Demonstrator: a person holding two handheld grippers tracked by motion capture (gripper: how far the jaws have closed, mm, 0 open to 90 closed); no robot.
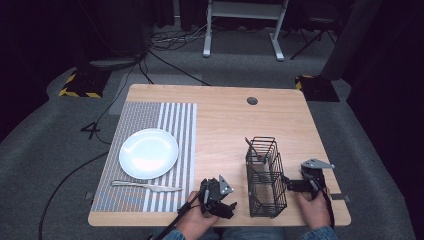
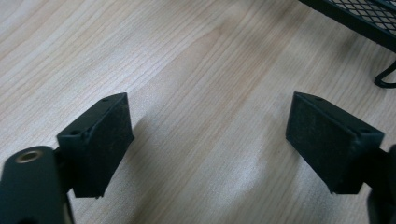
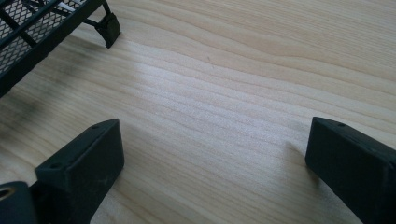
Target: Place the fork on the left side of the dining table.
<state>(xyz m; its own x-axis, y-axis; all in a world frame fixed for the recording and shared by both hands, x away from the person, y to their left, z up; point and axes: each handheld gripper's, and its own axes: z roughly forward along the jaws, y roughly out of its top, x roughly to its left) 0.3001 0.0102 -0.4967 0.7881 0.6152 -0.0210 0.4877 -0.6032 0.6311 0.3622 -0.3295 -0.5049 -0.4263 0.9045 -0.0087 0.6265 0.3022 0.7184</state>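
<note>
A black wire caddy [image 1: 265,176] stands on the wooden table [image 1: 225,120] near the front right, with a grey utensil [image 1: 254,149] upright in its far compartment. My left gripper [image 1: 225,202] lies low at the caddy's left, jaws wide open over bare wood [image 2: 208,126]; the caddy's base [image 2: 359,18] shows at the upper right of the left gripper view. My right gripper [image 1: 294,184] sits just right of the caddy, open and empty [image 3: 212,149], with the caddy's foot [image 3: 108,27] ahead to its left.
A striped grey placemat [image 1: 150,115] covers the table's left side. On it rest a pale round plate [image 1: 148,153] and a silver knife [image 1: 146,186] in front of the plate. A cable hole [image 1: 252,100] sits at the table's far edge.
</note>
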